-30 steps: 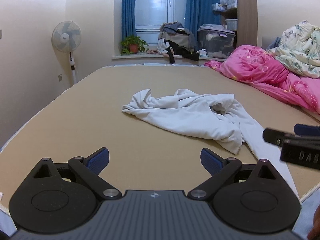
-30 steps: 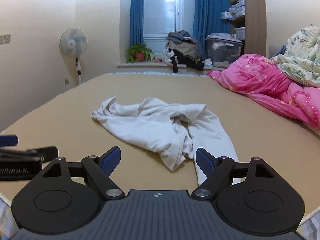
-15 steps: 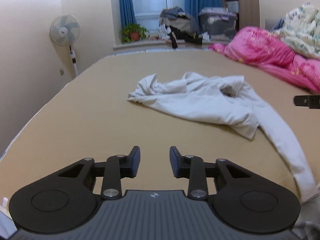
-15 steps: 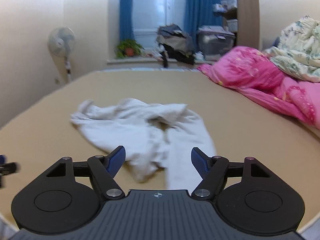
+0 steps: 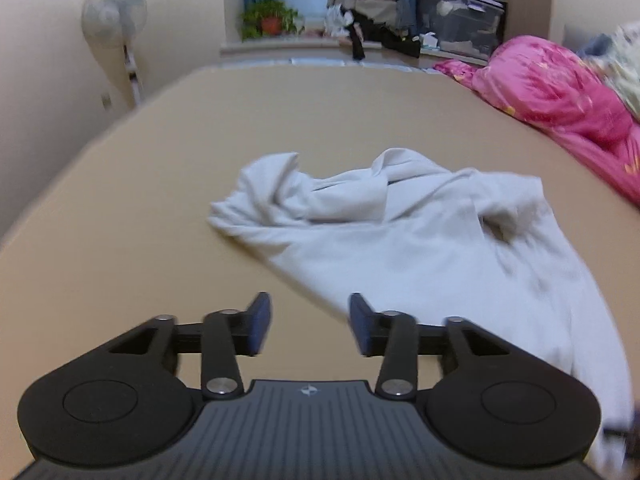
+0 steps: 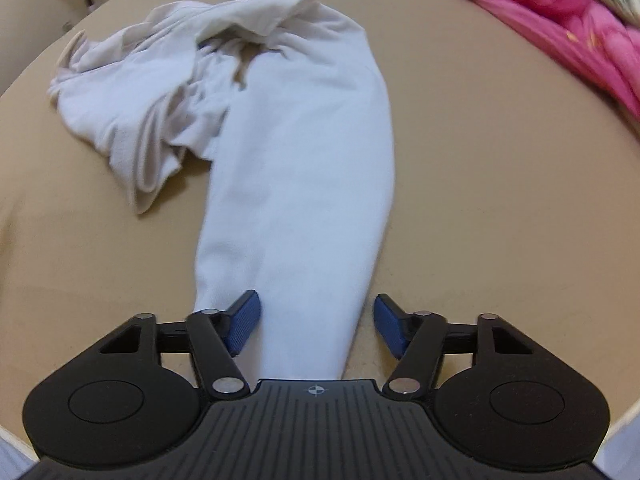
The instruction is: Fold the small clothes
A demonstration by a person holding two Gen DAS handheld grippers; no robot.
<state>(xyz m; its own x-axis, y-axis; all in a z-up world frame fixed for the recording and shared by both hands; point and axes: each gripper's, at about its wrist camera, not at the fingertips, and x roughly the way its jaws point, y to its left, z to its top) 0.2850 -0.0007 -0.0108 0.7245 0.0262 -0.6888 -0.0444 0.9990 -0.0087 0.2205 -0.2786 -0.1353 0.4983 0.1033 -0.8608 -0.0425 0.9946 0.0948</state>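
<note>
A crumpled white garment (image 5: 408,236) lies on the tan bed surface (image 5: 120,240). In the right wrist view the garment (image 6: 296,168) has one long leg or sleeve that runs toward me. My right gripper (image 6: 316,328) is open, with that near end of the fabric between its blue fingers (image 6: 242,326), just above the bed. My left gripper (image 5: 310,326) is partly open and empty, close above the bed just short of the garment's near left edge.
A pink quilt (image 5: 560,92) lies heaped along the right side of the bed; it also shows in the right wrist view (image 6: 560,28). A standing fan (image 5: 116,16) is by the left wall. A windowsill with a plant (image 5: 270,20), clothes and a storage box (image 5: 456,20) is at the far end.
Both grippers have moved forward and down toward the garment. The right gripper now straddles the near end of the long piece. The left jaws narrowed, then opened a little.
</note>
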